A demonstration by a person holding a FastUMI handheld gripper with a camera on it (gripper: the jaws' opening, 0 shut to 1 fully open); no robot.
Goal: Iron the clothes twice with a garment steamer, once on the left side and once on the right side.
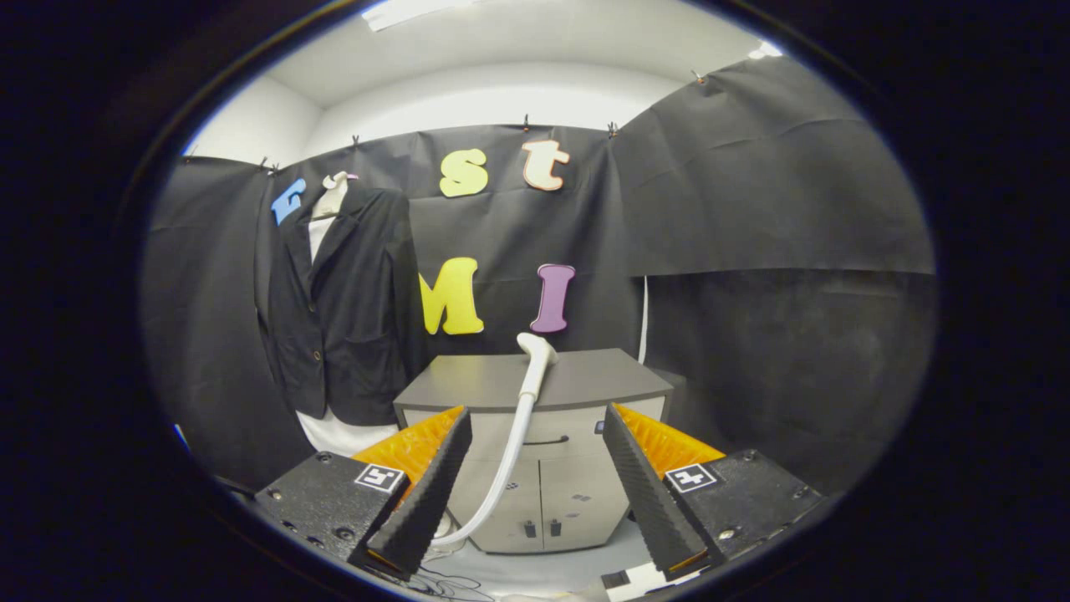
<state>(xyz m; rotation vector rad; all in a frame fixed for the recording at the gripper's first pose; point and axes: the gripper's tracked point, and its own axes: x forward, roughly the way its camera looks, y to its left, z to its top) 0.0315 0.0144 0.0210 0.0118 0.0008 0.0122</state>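
Observation:
A black suit jacket over a white shirt hangs on a hanger against the booth wall, beyond and left of my fingers. A white garment steamer head rests on top of a grey cabinet, its white hose curving down between my fingers to the floor. My gripper is open, well short of the steamer, with nothing between its fingers.
The grey cabinet has two doors and a drawer and stands just ahead of the fingers. Thin cables lie on the floor near the hose's lower end. Black cloth walls close the booth on all sides.

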